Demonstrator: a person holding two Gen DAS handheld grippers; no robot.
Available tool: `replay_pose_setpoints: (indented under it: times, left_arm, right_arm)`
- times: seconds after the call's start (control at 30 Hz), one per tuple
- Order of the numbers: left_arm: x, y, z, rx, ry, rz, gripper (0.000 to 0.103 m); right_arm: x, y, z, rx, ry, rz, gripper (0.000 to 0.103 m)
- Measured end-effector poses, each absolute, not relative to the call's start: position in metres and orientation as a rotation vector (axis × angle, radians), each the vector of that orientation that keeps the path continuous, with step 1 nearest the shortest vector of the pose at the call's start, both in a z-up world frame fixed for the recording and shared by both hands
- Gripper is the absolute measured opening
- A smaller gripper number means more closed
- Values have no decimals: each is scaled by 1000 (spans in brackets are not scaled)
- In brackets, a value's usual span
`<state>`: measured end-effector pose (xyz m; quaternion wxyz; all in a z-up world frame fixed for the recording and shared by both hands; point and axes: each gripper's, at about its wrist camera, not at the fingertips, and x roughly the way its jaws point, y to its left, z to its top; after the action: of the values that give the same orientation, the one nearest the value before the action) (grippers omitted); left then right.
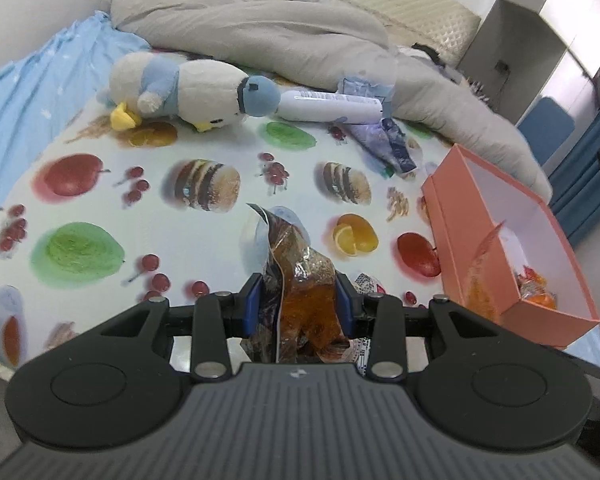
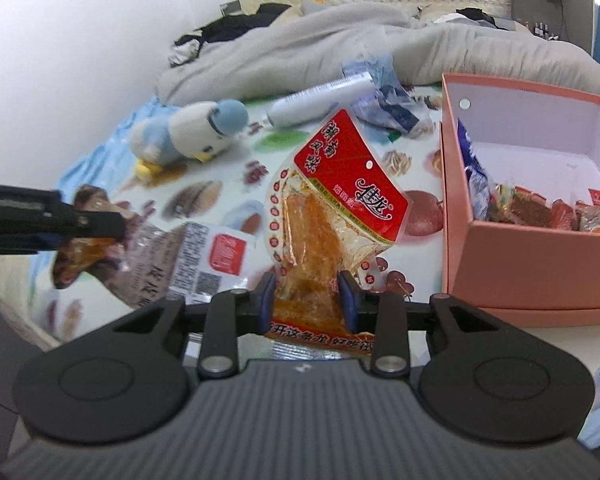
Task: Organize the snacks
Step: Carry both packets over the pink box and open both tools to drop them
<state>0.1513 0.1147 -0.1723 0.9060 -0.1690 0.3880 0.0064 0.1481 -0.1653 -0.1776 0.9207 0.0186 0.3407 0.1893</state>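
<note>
My left gripper (image 1: pixel 299 303) is shut on a clear snack bag of brown-orange pieces (image 1: pixel 300 276), held above the fruit-print sheet (image 1: pixel 148 216). In the right wrist view that same bag (image 2: pixel 148 252) hangs at the left from the left gripper (image 2: pixel 100 226), its white label side showing. My right gripper (image 2: pixel 307 300) is shut on a red-labelled snack packet (image 2: pixel 340 196) with an orange strip inside, lifted off the bed. The pink open box (image 2: pixel 540 264), also seen at the right as the pink box (image 1: pixel 480 240), holds several snack packets (image 2: pixel 540 208).
A plush penguin (image 1: pixel 188 92), a white tube (image 1: pixel 328 106) and crumpled blue wrappers (image 1: pixel 392 144) lie farther back on the bed. A grey duvet (image 1: pixel 280 28) is piled behind them. The bed's near edge runs under both grippers.
</note>
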Motion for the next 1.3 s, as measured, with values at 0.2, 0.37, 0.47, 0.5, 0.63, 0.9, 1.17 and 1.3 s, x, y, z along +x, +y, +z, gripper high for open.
replay_pose_setpoints:
  times: [0.2,0.37,0.47,0.5,0.63,0.9,1.17,1.3]
  left_arm:
    - [146,92,-151,-337,798,-25,43]
    - [147,71,-144,-363,799,-83,43]
    - [148,58,-140,-370,787,-100,43]
    - [149,54,-139,-373,783,-107,43]
    - [154,32,-134,-381,775,-160,43]
    - [178,-26,-125,-366,771,-279,43]
    - [212,-81,-119,-336,757,-370,43]
    - [237,-99,-121,-324,770,-375,43]
  right_arm:
    - [132,-181,-151,70,686,400,36]
    - [129,-194,-138,71,665,375,36]
    - [127,-205,-132,76,654,360,36]
    - [126,-209,-130,75,648,350,36]
    - [122,-229,-122,80,630,299,36]
    - [119,-283,-110,103,599,168,36]
    - [138,-328,-104,92,600,93,36]
    - [158,-343,-109,89,616,98,36]
